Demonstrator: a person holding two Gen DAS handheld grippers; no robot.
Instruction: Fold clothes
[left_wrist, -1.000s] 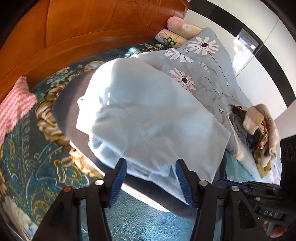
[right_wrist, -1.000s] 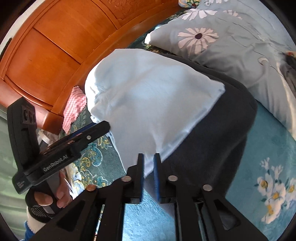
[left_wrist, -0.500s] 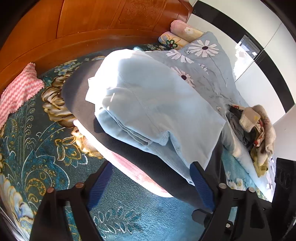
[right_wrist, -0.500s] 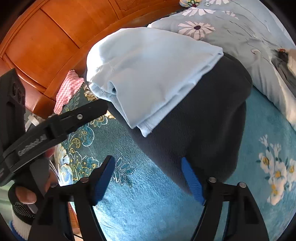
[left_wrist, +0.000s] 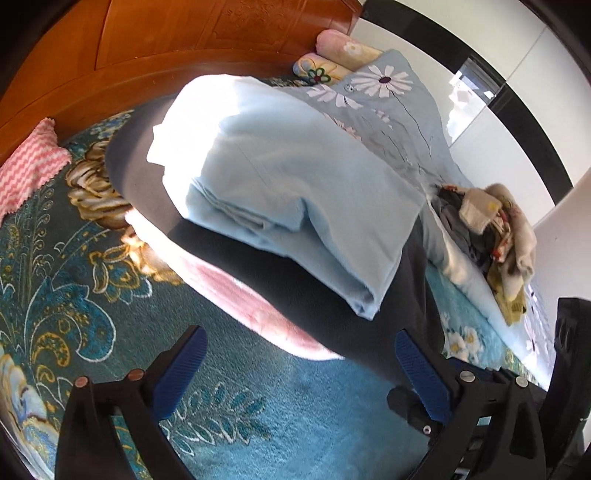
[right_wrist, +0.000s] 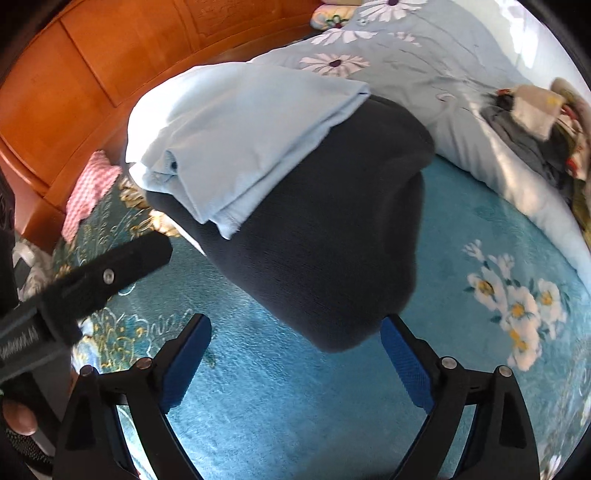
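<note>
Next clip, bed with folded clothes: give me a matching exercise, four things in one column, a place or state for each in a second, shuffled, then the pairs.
Things:
1. light blue garment
2. dark garment
3. pink zigzag cloth
4. left gripper

Places or states:
A. by the wooden headboard
B. folded, on top of the stack
C. jaws wide, nothing between them
D. beneath the blue one

Pairs: 1-B, 2-D, 3-A, 4-C
</note>
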